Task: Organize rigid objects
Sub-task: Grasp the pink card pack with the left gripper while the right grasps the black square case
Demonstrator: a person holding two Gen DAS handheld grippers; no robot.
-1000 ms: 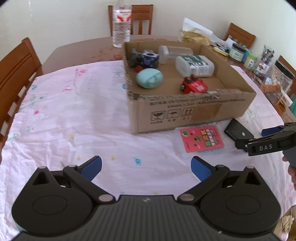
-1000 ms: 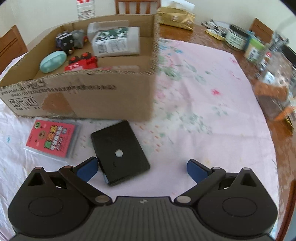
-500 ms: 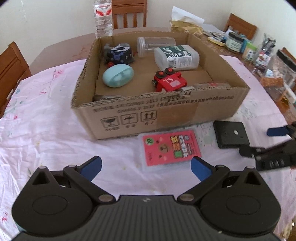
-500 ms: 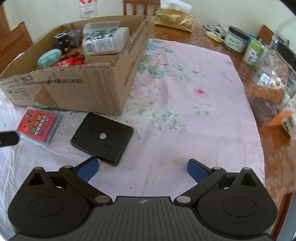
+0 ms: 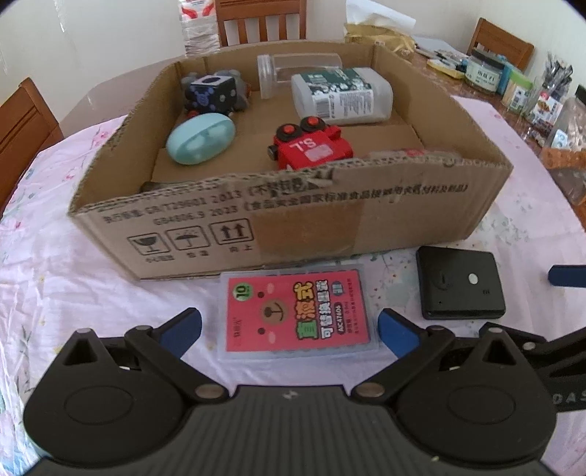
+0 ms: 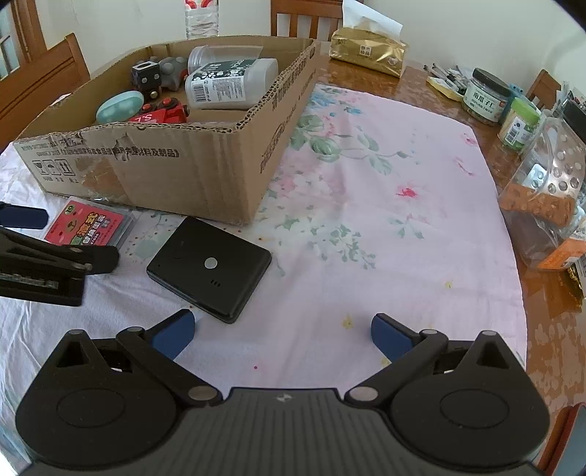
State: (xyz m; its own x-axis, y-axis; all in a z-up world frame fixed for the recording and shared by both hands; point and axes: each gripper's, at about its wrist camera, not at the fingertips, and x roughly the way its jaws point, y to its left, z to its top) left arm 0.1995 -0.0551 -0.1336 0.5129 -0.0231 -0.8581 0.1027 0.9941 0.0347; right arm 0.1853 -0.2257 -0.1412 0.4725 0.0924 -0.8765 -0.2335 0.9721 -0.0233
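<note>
Pink card case: flat on tablecloth, just near of cardboard box, framed between the fingers of left gripper; jaws wide, empty, apparently lined up for a pick.
Black flat device: just right of the case, near box corner; right gripper wide, empty, offset to its right.
Box contents: red toy, teal oval case, white bottle, clear jar, dark cube; already stowed, by the look.

You are in a home dining room: brown wooden slat-back chairs ring a glossy wooden counter under a pink floral cloth. Along its edge stand a gold tissue pack, a clear plastic water bottle and lidded food jars.
</note>
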